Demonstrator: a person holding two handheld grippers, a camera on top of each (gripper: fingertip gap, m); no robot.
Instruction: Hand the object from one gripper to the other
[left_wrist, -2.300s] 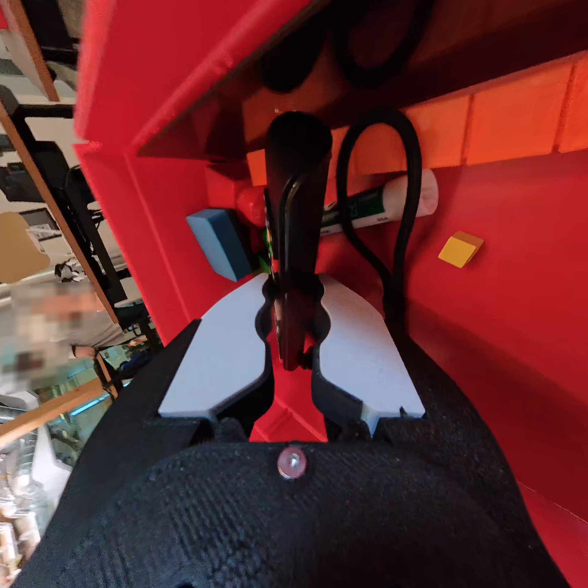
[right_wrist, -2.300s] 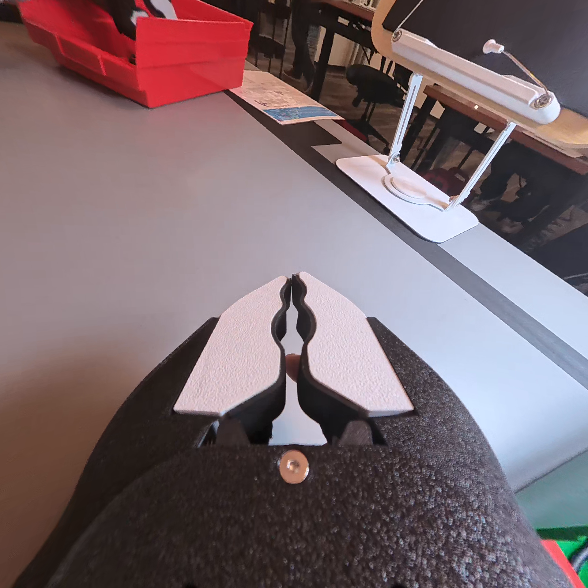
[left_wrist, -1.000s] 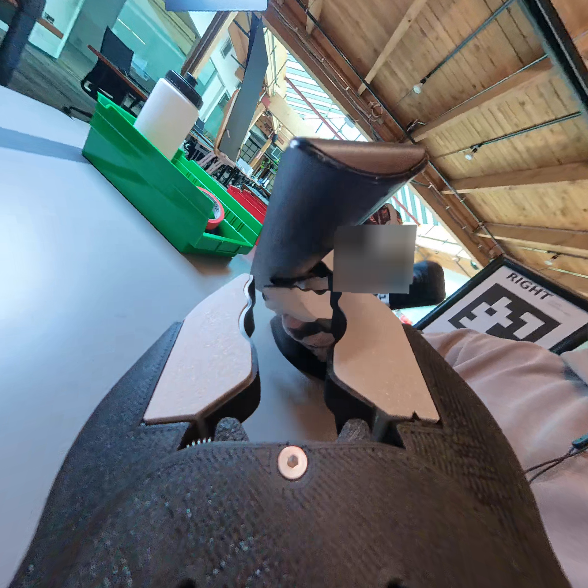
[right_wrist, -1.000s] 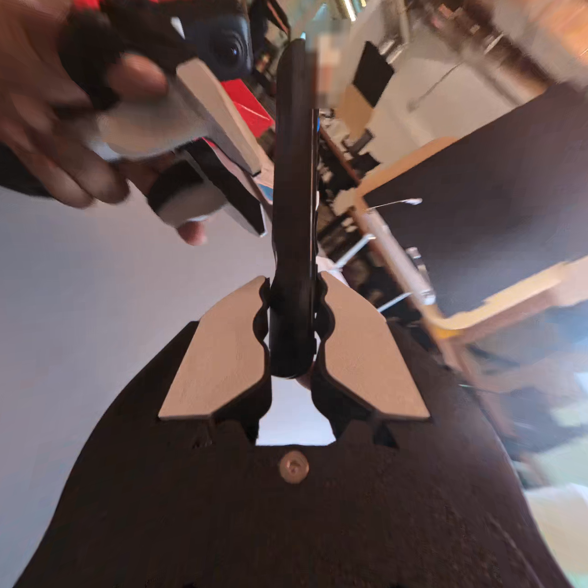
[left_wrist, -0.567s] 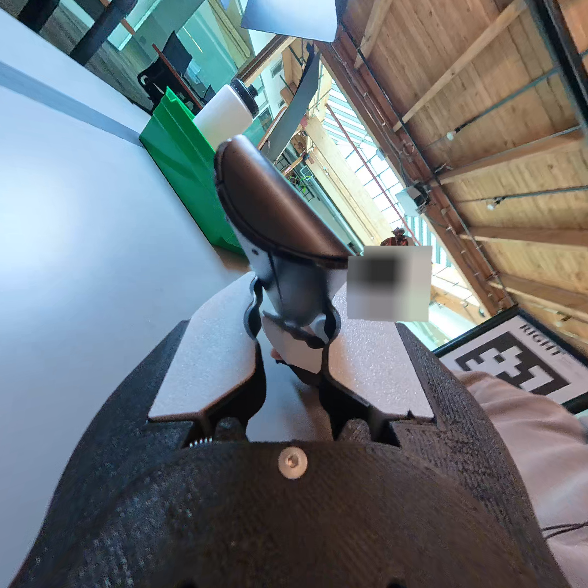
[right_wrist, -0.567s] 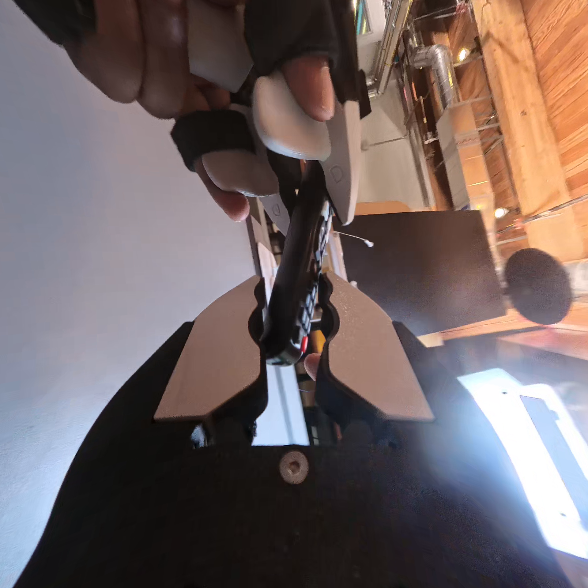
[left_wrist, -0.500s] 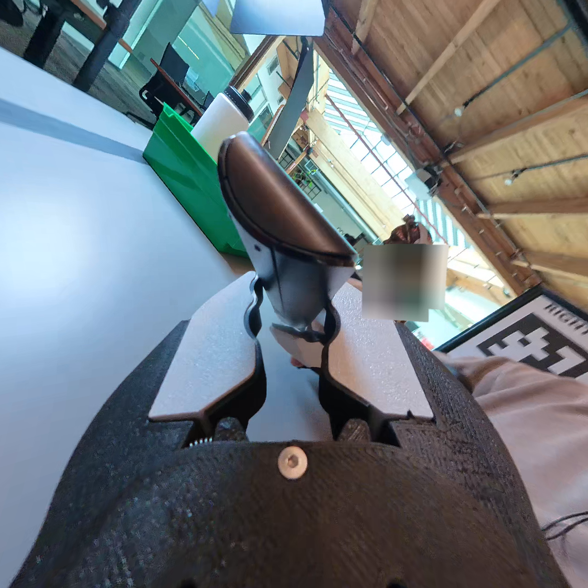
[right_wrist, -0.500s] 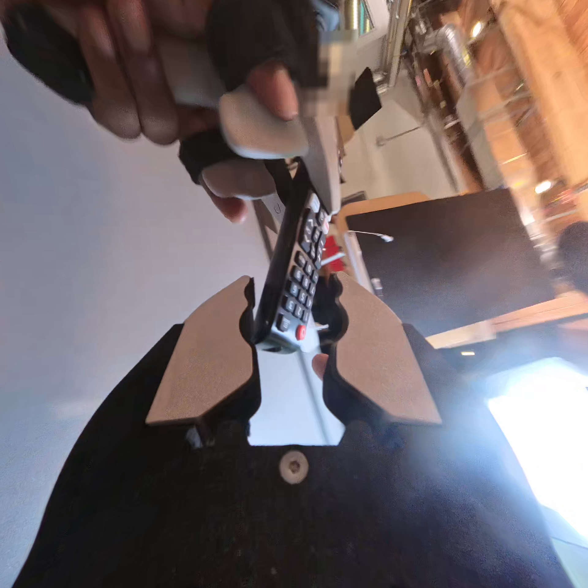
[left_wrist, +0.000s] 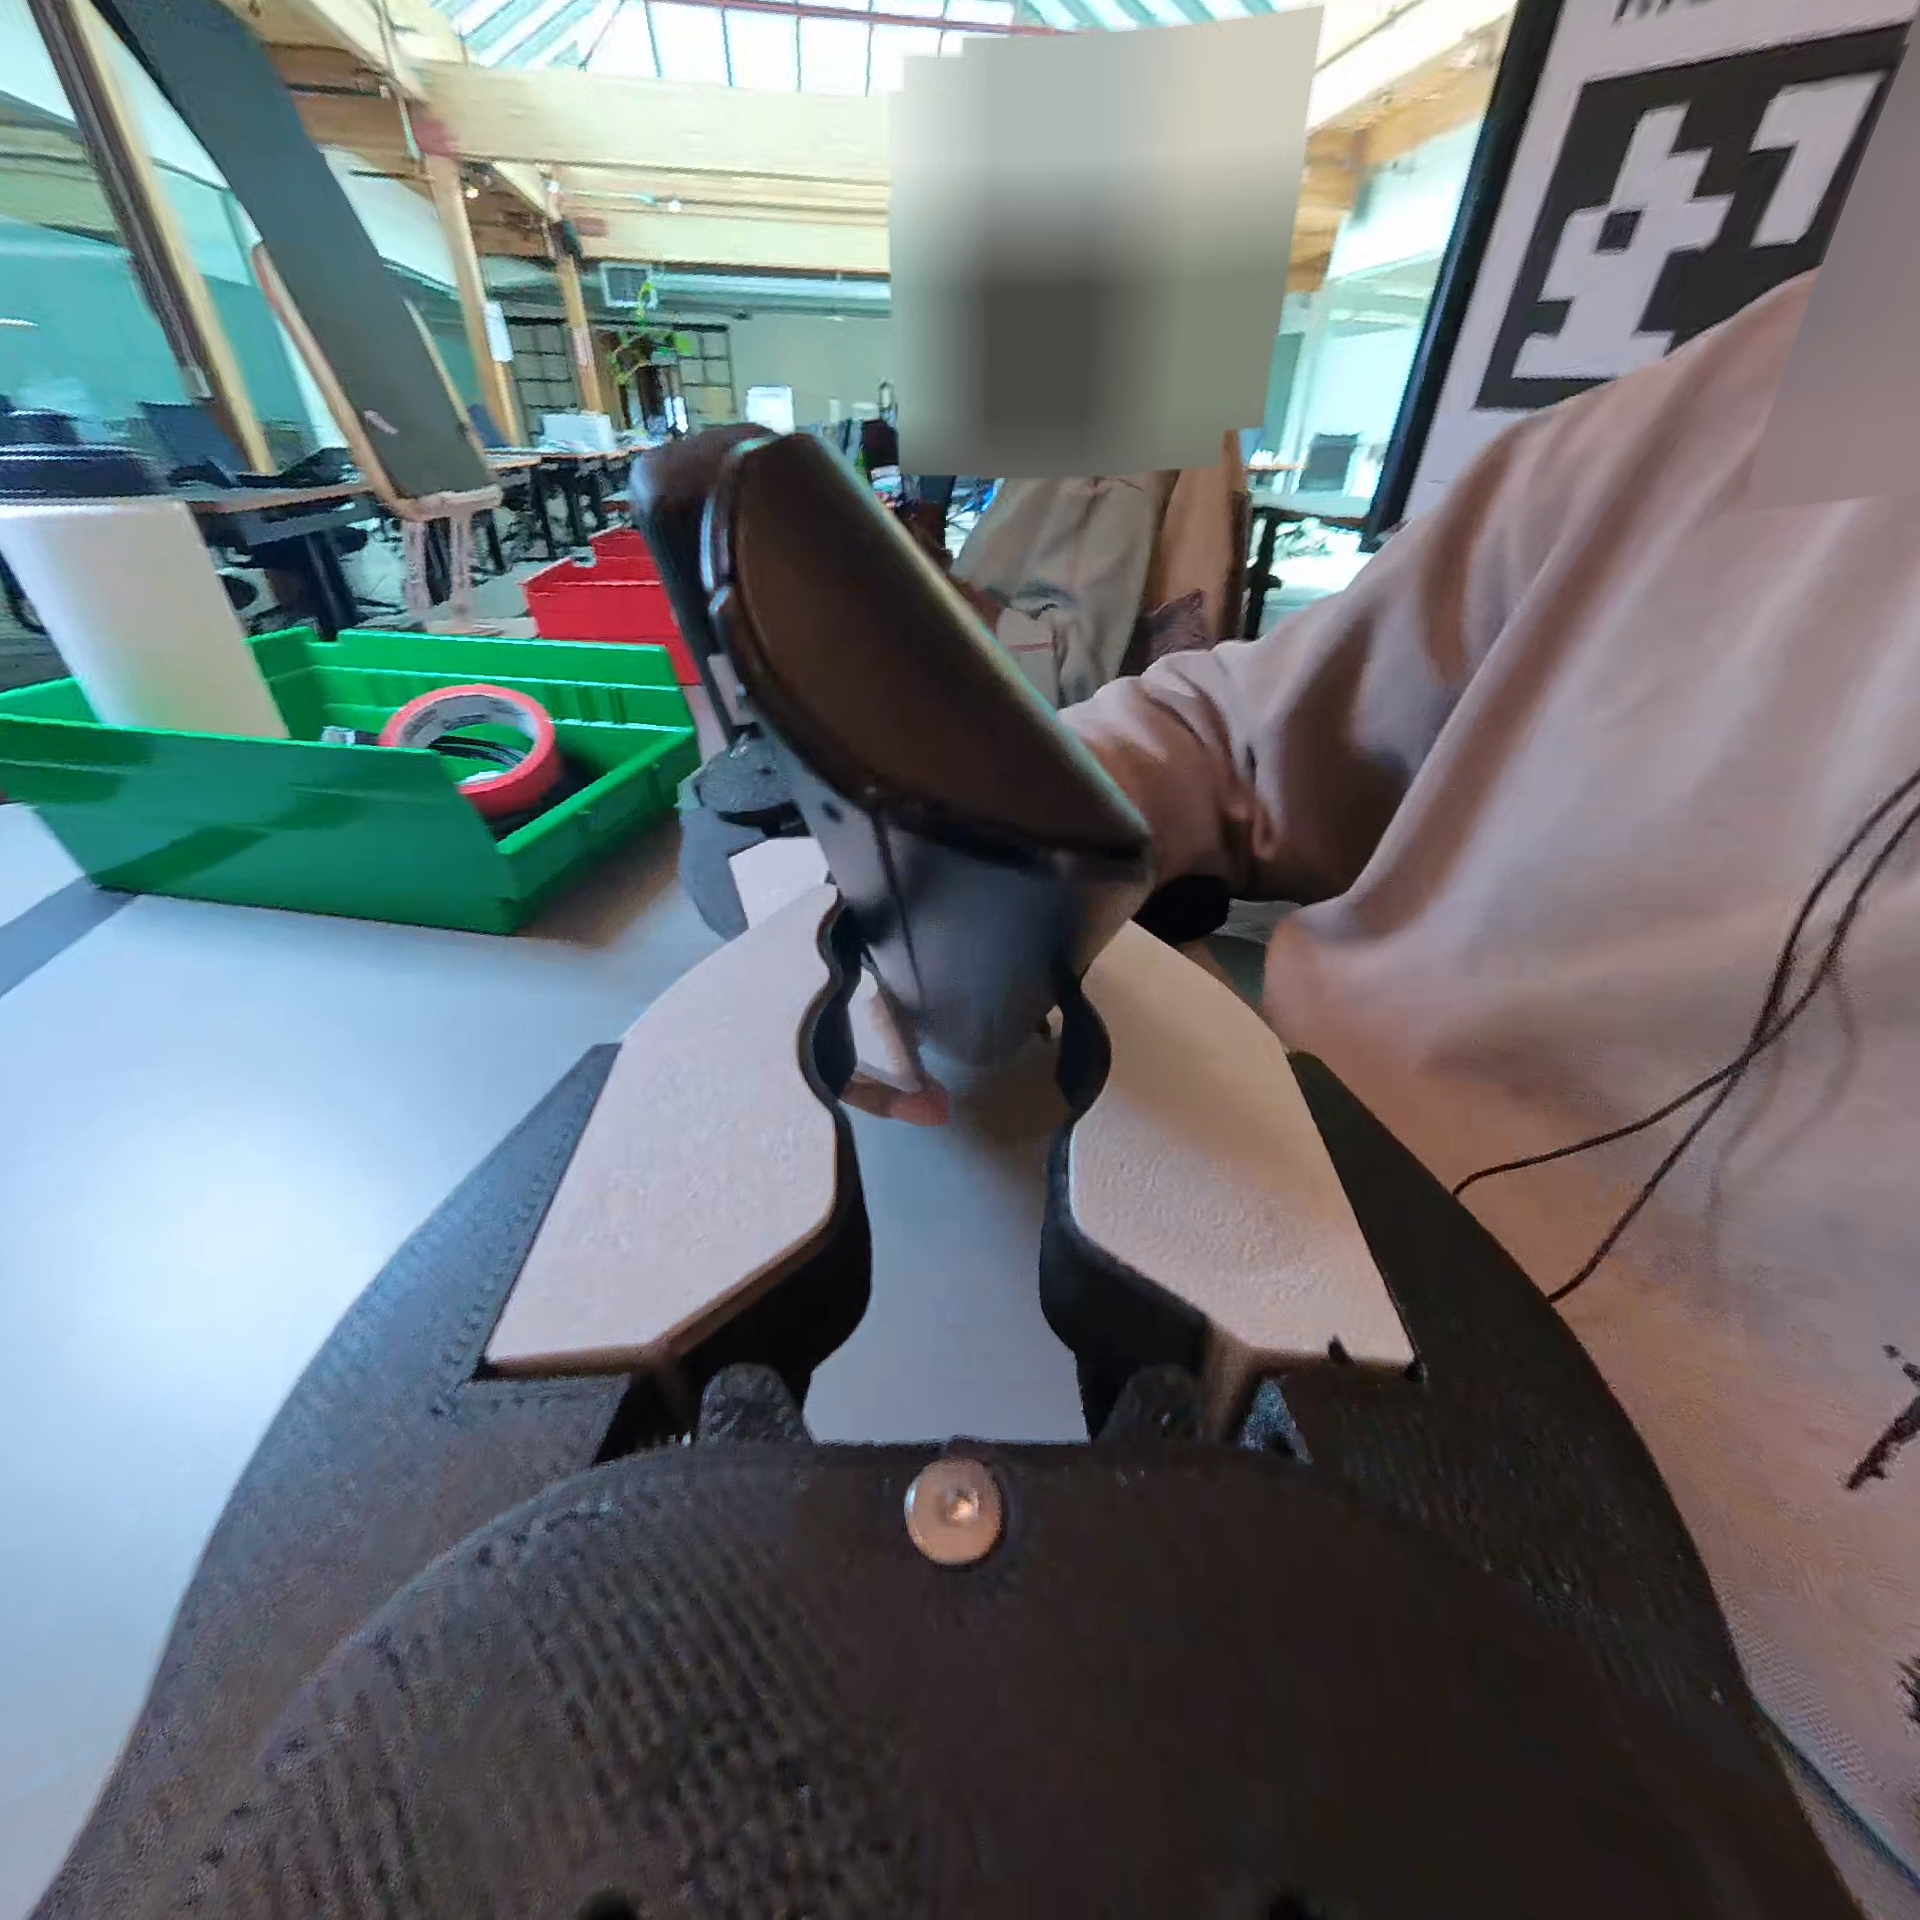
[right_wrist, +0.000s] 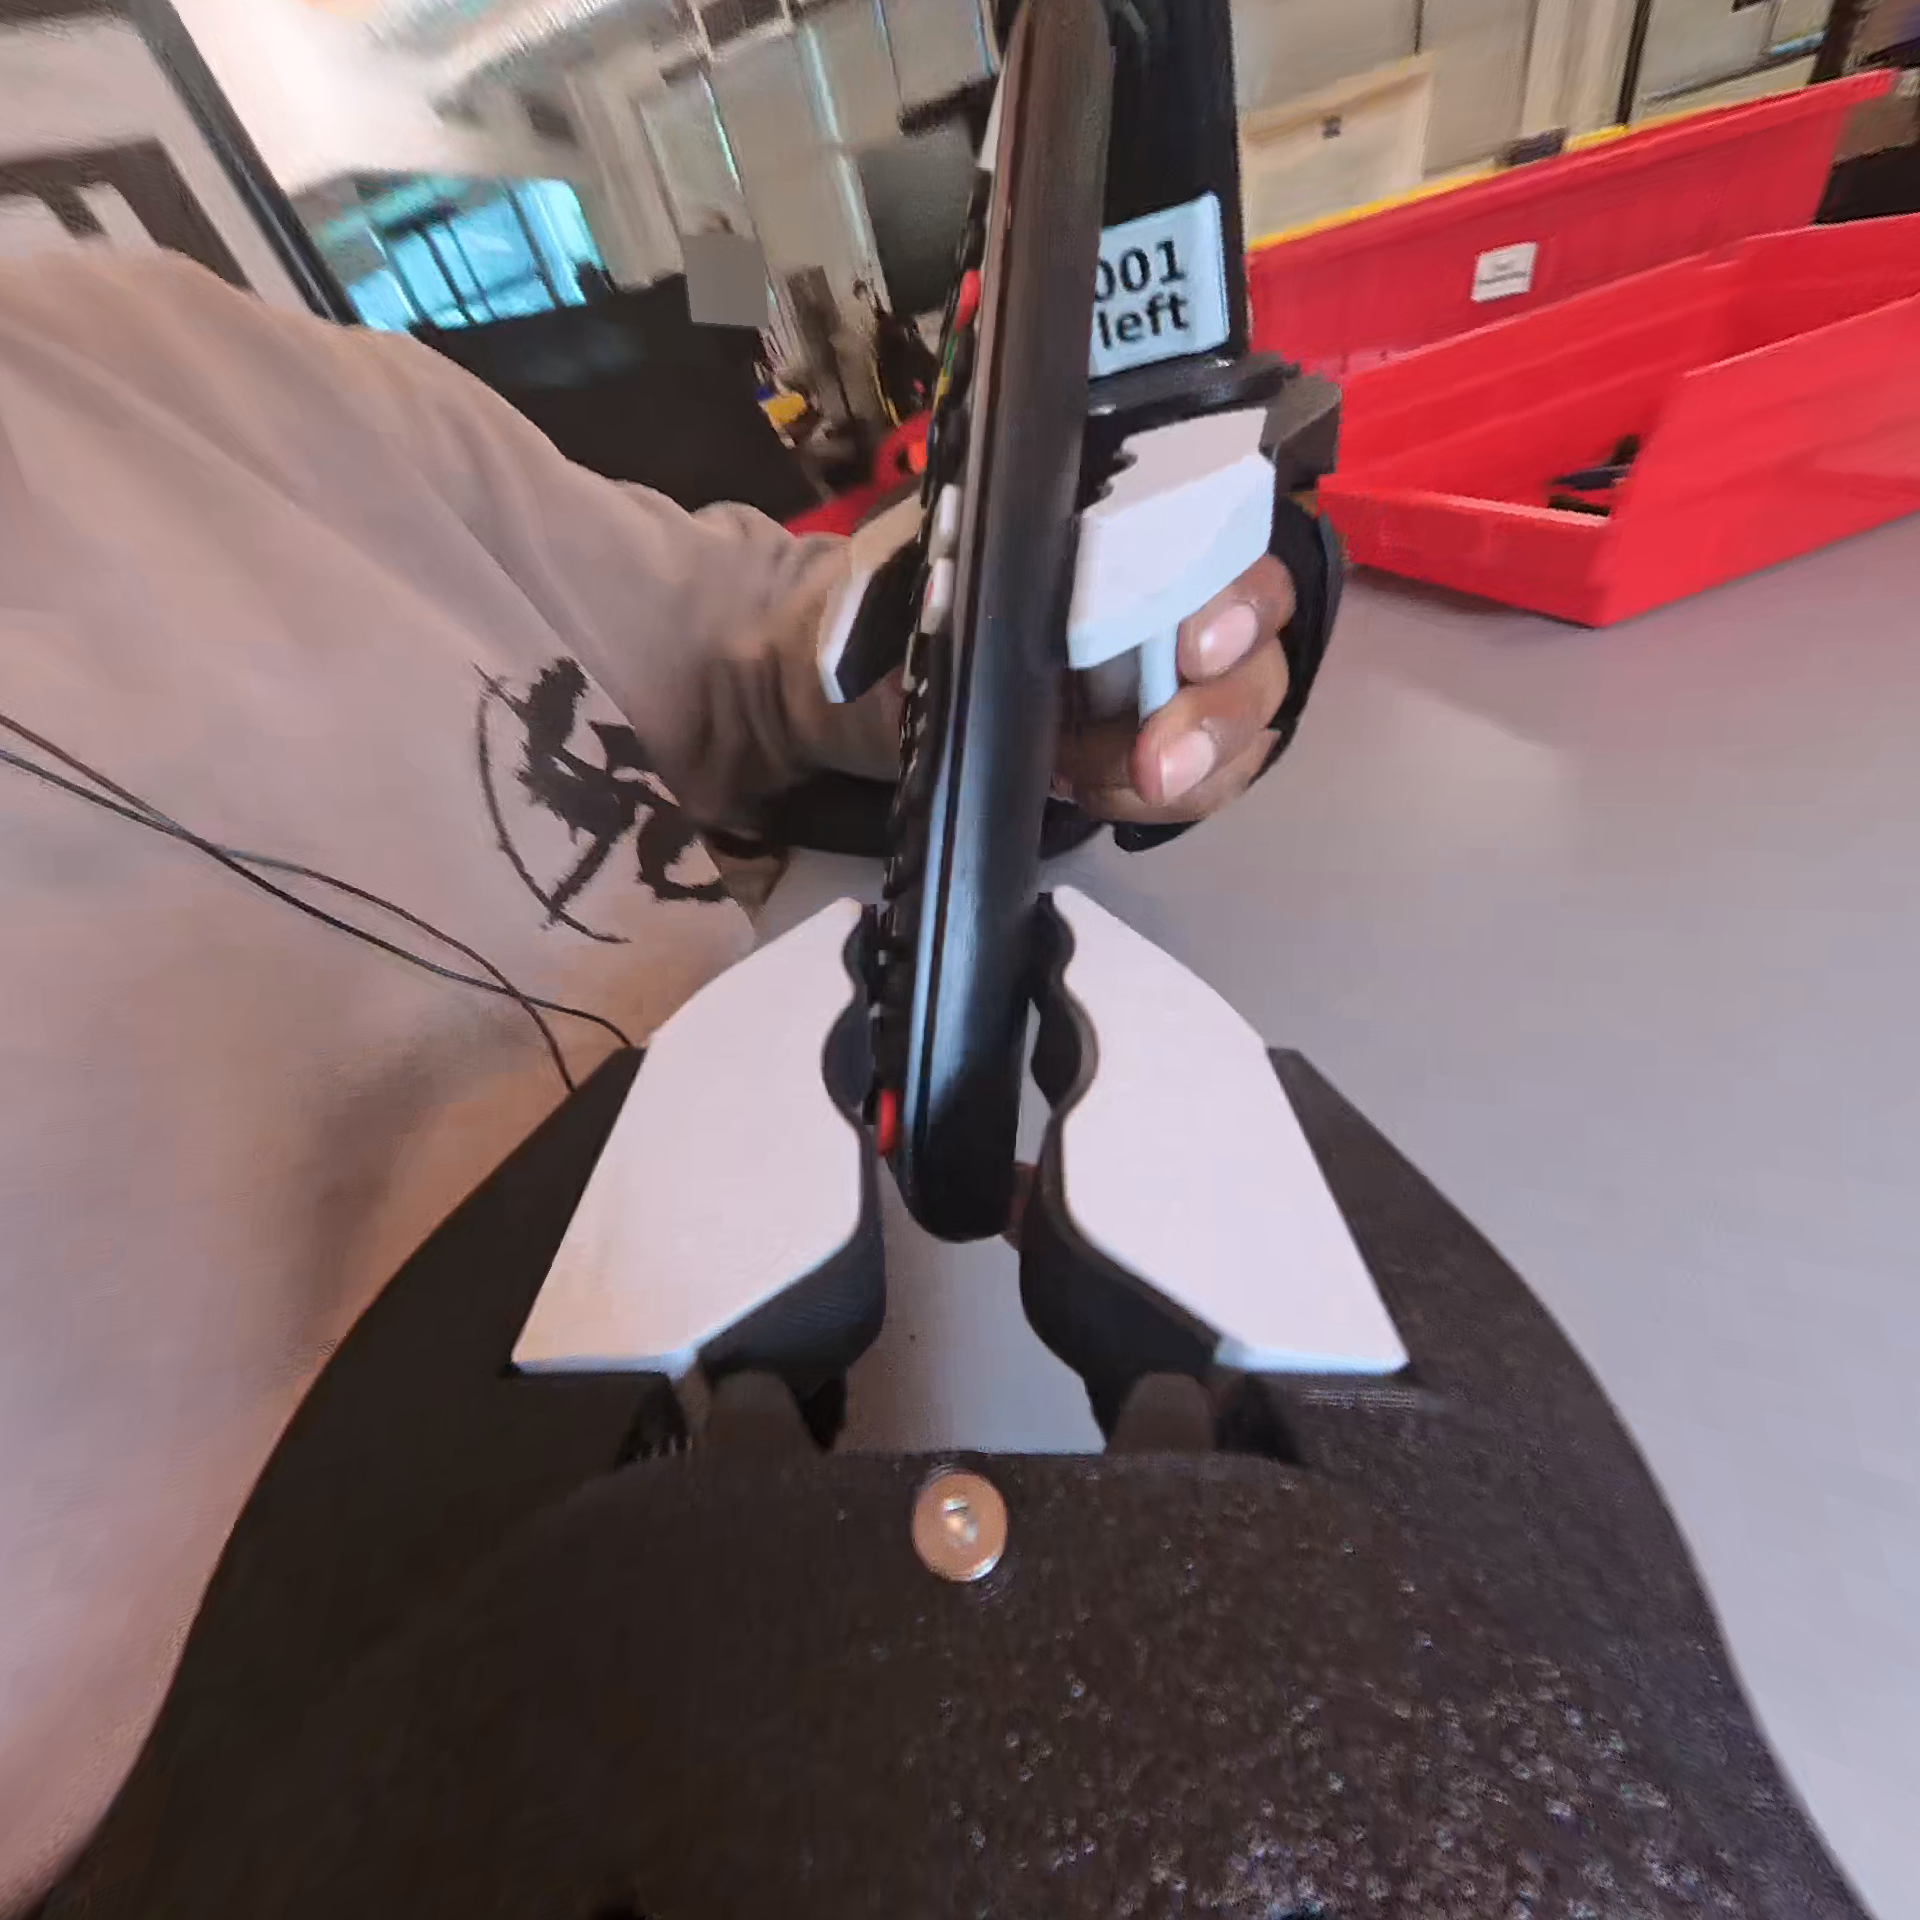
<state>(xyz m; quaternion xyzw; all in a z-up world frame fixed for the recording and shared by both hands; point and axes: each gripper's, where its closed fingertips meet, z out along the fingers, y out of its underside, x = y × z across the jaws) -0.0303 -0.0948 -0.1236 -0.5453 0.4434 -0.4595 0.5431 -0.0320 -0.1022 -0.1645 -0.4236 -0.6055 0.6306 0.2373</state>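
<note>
A black remote control (left_wrist: 914, 707) is held in the air between both grippers. My left gripper (left_wrist: 956, 925) is shut on one end of it, with the remote's smooth back facing up. In the right wrist view the remote (right_wrist: 997, 623) stands edge-on with its buttons facing left. My right gripper (right_wrist: 956, 914) is closed around the near end with the red button, and both fingers touch it. The left gripper (right_wrist: 997, 644) clamps the remote farther up, held by a hand (right_wrist: 1205, 717). One finger (left_wrist: 774, 873) of the right gripper shows behind the remote.
A green bin (left_wrist: 312, 821) holds a red tape roll (left_wrist: 473, 727) and a white bottle (left_wrist: 135, 613). Red bins (right_wrist: 1558, 416) stand at the far side of the grey table (right_wrist: 1558, 935). The person's beige sleeve (left_wrist: 1558, 727) fills the right of the left wrist view. My right fingertips sit around 4 cm from my left ones.
Half a second ago the right jaws stood wider around the tilted remote. They have now narrowed onto it. The left grip on the remote is unchanged. Both grippers have swung round together.
</note>
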